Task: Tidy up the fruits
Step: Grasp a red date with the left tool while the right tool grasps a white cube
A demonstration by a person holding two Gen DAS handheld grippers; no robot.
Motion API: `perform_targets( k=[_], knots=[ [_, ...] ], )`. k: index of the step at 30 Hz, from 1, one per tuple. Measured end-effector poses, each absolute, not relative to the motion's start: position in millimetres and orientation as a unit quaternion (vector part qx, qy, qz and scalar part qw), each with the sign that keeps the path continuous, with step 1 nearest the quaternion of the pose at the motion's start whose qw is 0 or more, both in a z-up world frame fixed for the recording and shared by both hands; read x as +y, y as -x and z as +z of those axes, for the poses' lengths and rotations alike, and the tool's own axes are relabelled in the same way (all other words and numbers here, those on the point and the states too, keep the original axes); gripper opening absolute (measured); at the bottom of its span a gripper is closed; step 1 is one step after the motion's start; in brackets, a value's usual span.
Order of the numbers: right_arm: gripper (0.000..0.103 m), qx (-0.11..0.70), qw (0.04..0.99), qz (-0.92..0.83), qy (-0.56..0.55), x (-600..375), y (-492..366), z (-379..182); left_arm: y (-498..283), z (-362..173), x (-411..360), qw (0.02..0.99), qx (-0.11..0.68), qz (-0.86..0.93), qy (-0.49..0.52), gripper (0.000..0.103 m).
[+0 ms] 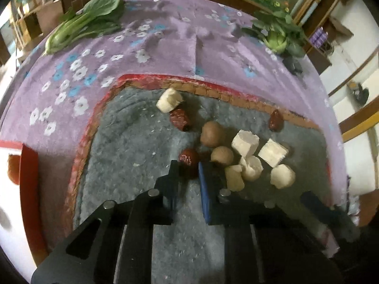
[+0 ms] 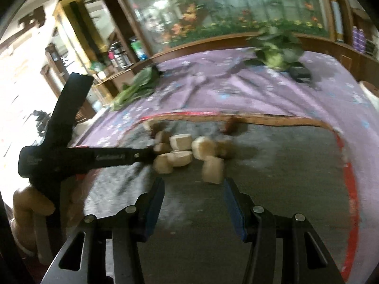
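In the left wrist view my left gripper (image 1: 188,165) is shut on a dark red date (image 1: 188,159) low over a grey mat (image 1: 132,156). Just beyond lie two brown round fruits (image 1: 211,134), several white banana chunks (image 1: 245,141) and two more red dates (image 1: 180,119). In the right wrist view my right gripper (image 2: 194,184) is open and empty, a little short of the pile of banana chunks (image 2: 181,142). The left gripper's body (image 2: 78,158) reaches into that pile from the left.
The mat lies on a purple flowered cloth (image 1: 151,47). A bok choy (image 1: 87,21) lies at the far left and a leafy green vegetable (image 1: 276,36) at the far right. A red-rimmed tray (image 1: 27,165) stands at the left edge.
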State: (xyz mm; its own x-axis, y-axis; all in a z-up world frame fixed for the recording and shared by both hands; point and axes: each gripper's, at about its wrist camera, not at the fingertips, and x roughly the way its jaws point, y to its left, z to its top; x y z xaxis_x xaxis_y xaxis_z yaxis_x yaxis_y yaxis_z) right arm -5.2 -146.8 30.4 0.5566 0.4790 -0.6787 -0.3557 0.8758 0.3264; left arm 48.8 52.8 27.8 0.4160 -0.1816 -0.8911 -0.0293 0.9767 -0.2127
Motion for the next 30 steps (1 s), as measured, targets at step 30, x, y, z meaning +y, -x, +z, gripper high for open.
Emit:
perform_targets(
  k=[30],
  knots=[
    [0.019,0.416,0.872,0.254,-0.044,-80.5,-7.0,26.0,13.8,51.5,86.7,0.871,0.488,0.001,0.054,0.016]
  ],
)
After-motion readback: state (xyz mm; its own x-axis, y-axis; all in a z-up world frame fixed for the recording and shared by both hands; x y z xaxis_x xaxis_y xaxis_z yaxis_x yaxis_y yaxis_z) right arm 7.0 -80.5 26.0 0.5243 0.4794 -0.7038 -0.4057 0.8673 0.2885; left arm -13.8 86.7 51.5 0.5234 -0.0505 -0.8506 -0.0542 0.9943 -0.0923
